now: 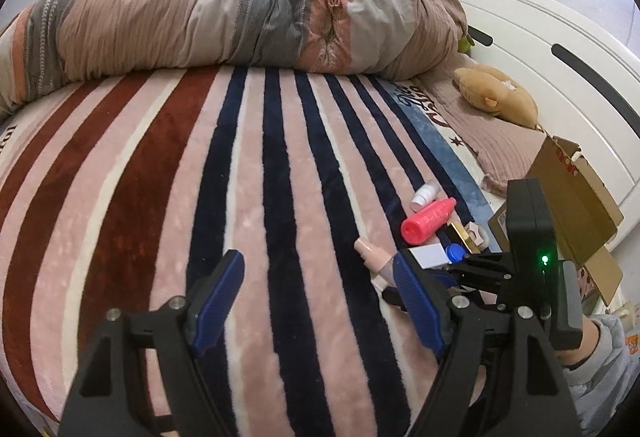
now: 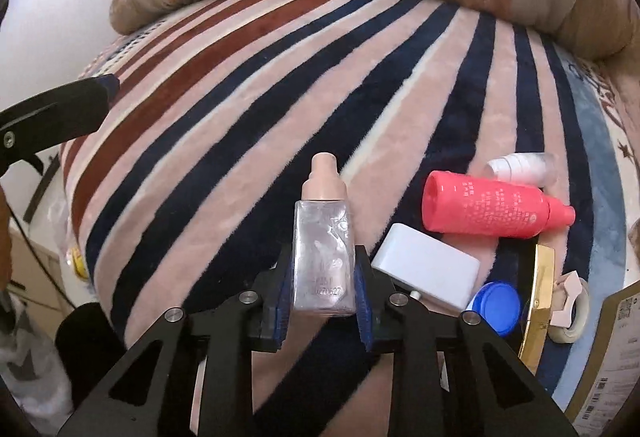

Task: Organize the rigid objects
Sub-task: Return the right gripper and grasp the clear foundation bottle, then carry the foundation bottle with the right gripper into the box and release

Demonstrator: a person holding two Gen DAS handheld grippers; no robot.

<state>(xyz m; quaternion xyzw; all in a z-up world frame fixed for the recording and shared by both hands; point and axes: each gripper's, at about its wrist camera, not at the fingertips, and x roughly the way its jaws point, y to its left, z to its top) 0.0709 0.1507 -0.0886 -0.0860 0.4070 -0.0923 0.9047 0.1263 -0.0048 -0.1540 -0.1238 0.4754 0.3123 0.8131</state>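
My right gripper (image 2: 323,277) is shut on a clear bottle with a beige cap (image 2: 324,237), held just above the striped blanket; the bottle also shows in the left wrist view (image 1: 372,253). To its right lie a white box (image 2: 428,269), a red bottle (image 2: 488,209), a small white bottle (image 2: 520,167), a blue-lidded jar (image 2: 498,307), a gold-edged item (image 2: 540,297) and a tape roll (image 2: 576,317). My left gripper (image 1: 316,285) is open and empty over the blanket, left of the pile. The red bottle (image 1: 428,219) lies beyond its right finger.
A cardboard box (image 1: 568,205) stands at the bed's right edge by the white headboard (image 1: 560,49). A rolled duvet (image 1: 240,21) lies across the far side. A brown plush toy (image 1: 496,97) sits near the headboard. The striped blanket (image 1: 200,177) stretches to the left.
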